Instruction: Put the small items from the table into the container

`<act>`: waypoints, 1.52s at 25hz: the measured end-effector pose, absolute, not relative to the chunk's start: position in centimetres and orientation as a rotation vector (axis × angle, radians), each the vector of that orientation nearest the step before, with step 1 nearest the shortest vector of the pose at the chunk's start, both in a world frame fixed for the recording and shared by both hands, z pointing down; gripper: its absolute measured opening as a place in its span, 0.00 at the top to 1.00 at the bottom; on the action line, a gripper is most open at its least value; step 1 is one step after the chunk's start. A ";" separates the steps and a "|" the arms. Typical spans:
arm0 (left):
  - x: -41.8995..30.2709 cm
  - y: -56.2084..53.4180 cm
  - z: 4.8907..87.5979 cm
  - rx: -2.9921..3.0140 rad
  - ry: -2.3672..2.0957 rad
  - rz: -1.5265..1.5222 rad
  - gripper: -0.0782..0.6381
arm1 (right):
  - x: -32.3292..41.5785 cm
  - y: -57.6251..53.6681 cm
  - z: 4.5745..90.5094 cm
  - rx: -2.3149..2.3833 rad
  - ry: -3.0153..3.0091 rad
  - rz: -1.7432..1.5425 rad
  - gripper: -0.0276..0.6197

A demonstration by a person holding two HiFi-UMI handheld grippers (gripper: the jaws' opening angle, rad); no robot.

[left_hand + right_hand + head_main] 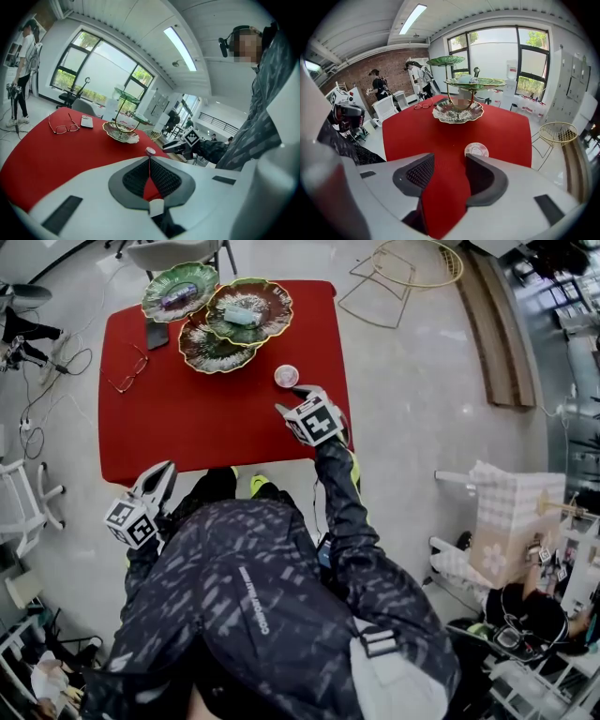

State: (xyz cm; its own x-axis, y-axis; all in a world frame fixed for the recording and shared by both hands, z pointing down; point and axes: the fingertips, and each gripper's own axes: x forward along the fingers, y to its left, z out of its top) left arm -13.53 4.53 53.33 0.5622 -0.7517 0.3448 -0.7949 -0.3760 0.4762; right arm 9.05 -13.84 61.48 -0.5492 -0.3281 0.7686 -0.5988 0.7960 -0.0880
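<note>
Red tabletop [206, 418], right tool [450, 158] agape (round item [476, 150] just ahead), left tool [149, 158] closed.

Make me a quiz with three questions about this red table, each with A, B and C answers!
1. Where do the thin-framed eyeglasses lie?
A. on the red table
B. on a chair
C. on the floor

2. How many green leaf-shaped plates does the tiered stand have?
A. one
B. three
C. five

3. How do the jaws of the right gripper stand?
A. shut tight together
B. shut on the eyeglasses
C. apart, with nothing between them

Answers:
1. A, the head view shows them on the red top near its left edge.
2. B, three plates show from above, partly overlapping.
3. C, the right gripper view shows only bare red table between the two pads.
</note>
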 end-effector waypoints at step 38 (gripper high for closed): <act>-17.9 4.3 56.3 2.019 -1.225 0.205 0.87 | 9.2 -20.6 69.9 0.652 -2.041 0.418 0.50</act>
State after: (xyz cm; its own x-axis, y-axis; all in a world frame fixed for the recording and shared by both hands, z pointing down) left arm -17.92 4.30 56.30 0.5284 -0.6959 0.4863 -0.8162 -0.2587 0.5167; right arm 9.19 -20.64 69.91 -0.4339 -0.2825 0.8555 -0.5964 0.8018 -0.0377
